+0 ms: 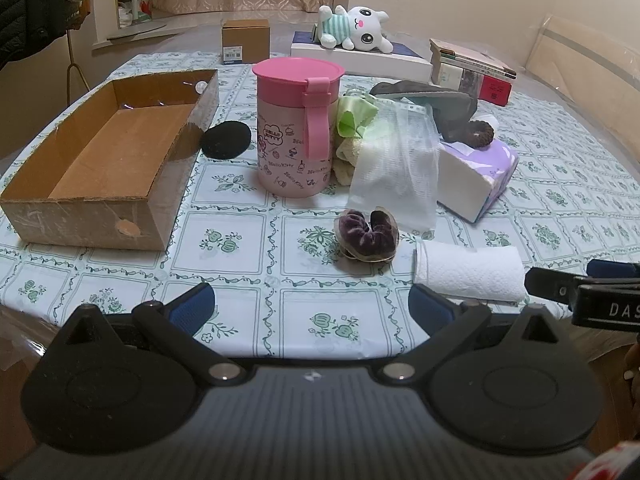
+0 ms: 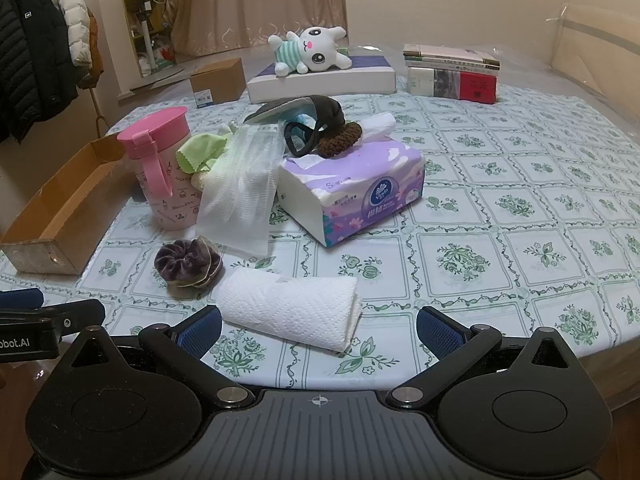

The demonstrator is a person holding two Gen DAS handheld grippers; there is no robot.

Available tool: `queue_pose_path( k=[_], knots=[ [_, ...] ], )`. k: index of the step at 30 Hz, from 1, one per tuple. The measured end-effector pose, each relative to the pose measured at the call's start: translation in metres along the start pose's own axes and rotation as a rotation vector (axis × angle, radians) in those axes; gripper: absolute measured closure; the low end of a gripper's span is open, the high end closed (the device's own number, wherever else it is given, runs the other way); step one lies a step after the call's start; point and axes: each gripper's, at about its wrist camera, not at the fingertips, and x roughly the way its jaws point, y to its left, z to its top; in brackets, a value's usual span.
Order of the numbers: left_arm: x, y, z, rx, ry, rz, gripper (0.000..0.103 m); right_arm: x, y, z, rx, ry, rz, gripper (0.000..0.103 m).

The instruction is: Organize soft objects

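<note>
Right wrist view: folded paper towel (image 2: 290, 311) lies on the surface (image 2: 500, 248) just ahead of my right hand-held gripper (image 2: 319, 330), nearer its left finger; jaws spread wide, nothing held. Purple velvet scrunchie (image 2: 188, 262) sits just beyond the towel's left end, apart from it. Left wrist view: my left hand-held gripper (image 1: 311, 307) also released, empty, low over the near edge of the surface; scrunchie (image 1: 368, 238) lies ahead of it, slightly right, towel (image 1: 470, 274) near its right finger.

Further back: white mesh cloth (image 2: 240, 188) draped down from a heap, its lower edge on the surface near the scrunchie. Green cloth (image 2: 200, 154) tucked between the mesh and the pink lidded cup (image 2: 162, 168). Tissue pack (image 2: 352, 190), purple, touching the mesh on its right; a brown knitted scrunchie (image 2: 338, 142) and a dark eye mask (image 2: 316, 116) rest on top. Black round pad (image 1: 226, 140) flat beside the open cardboard box (image 1: 100, 168) at left.

Writing: cup reads "Hello Kitty". Tissue pack carries a round blue logo, lettering too small to read. "DAS" shows on my right tool's edge, "obot.AI" on my left's. Plush rabbit (image 2: 310, 50) lies on a white box at the far end.
</note>
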Motion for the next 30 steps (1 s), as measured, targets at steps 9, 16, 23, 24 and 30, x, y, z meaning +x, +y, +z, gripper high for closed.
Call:
queue_pose_path(
  k=[9,16,23,24,30],
  knots=[
    [0.002,0.000,-0.001,0.011,-0.001,-0.008,0.001,0.002,0.000,-0.001,-0.006,0.001,0.004,0.000],
    [0.007,0.002,0.001,0.029,-0.005,-0.034,0.002,0.008,-0.005,0.000,-0.060,0.006,0.026,0.000],
    [0.014,0.003,0.006,0.035,-0.002,-0.058,0.002,0.013,-0.006,0.006,-0.093,0.003,0.036,0.000],
    [0.015,0.003,0.006,0.038,-0.001,-0.061,0.002,0.014,-0.006,0.007,-0.096,0.003,0.038,0.000],
    [0.023,0.002,0.010,0.063,0.001,-0.073,0.002,0.020,-0.006,0.010,-0.120,0.009,0.056,0.000]
  ],
)
